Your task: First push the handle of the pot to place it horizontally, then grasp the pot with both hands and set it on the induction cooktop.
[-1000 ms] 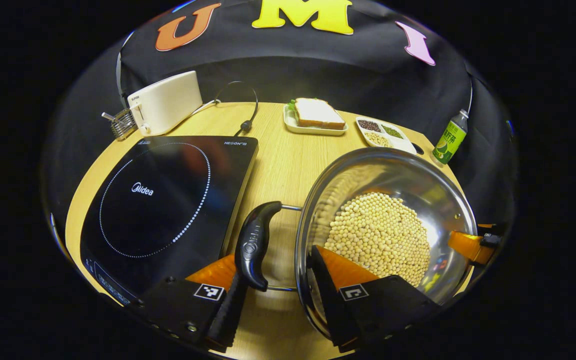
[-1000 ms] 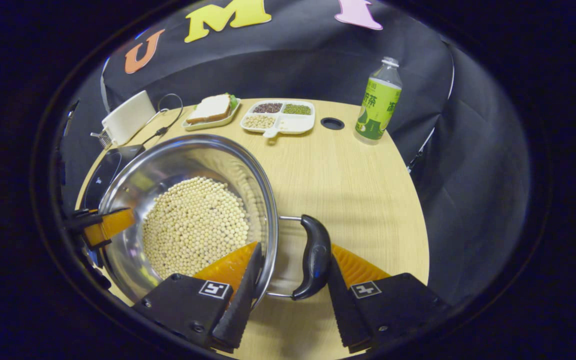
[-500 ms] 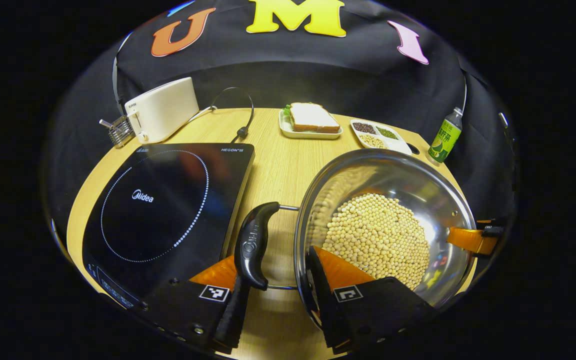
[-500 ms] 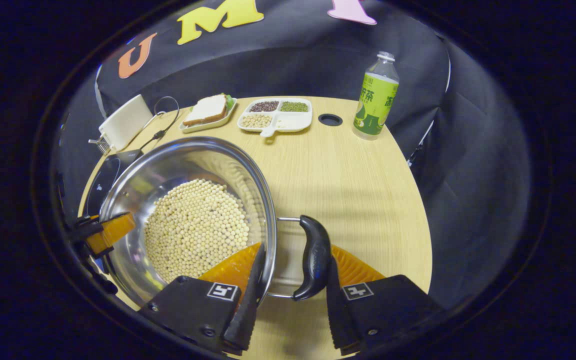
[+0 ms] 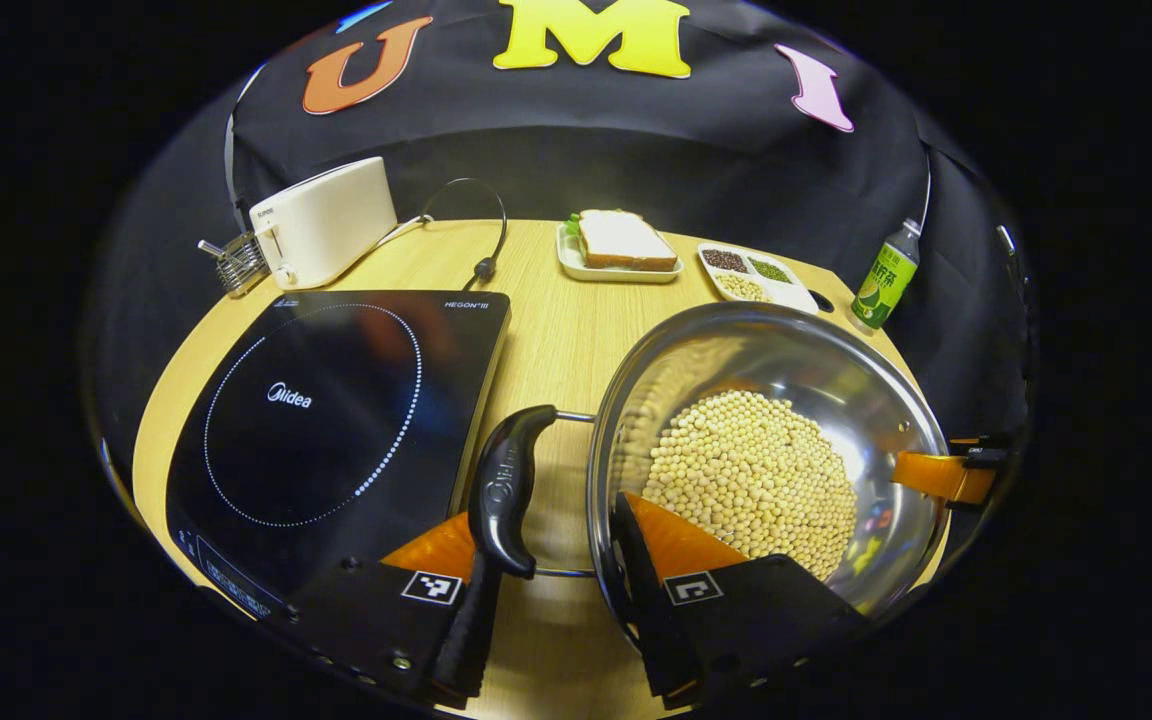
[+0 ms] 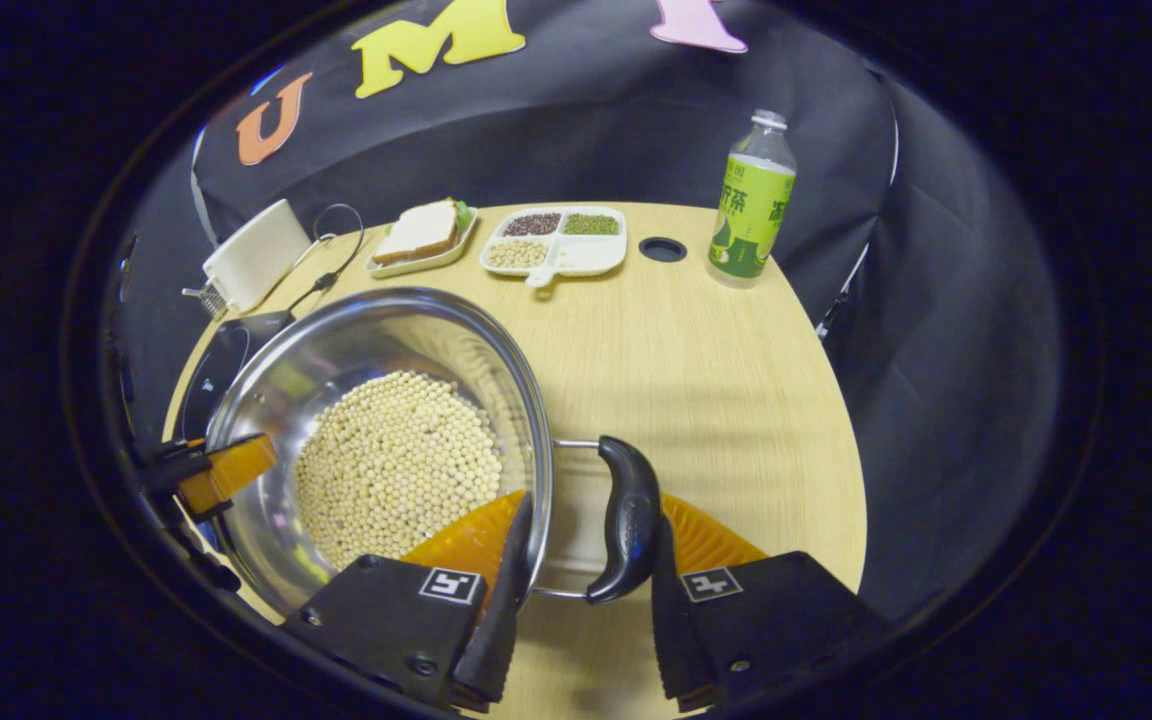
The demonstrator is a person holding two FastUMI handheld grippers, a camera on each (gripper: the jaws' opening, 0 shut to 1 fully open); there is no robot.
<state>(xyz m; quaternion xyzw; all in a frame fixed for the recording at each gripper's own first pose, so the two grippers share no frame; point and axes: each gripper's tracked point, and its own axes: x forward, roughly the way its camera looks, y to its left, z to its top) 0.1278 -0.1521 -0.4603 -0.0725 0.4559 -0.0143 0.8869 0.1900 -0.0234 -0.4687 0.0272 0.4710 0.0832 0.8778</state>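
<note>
Both grippers, left gripper (image 5: 556, 600) and right gripper (image 6: 581, 610), have closed onto the pot's (image 5: 816, 370) side handles, pot barely raised beside the induction cooktop (image 5: 336, 400).

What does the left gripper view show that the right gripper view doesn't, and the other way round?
Left gripper view: the cooktop's whole glass top, and the left handle at the left hand-held gripper. Right gripper view: the bare table right of the pot, and the right handle at the right hand-held gripper. Both: the pot of beans, toaster, sandwich, divided dish, bottle.
</note>
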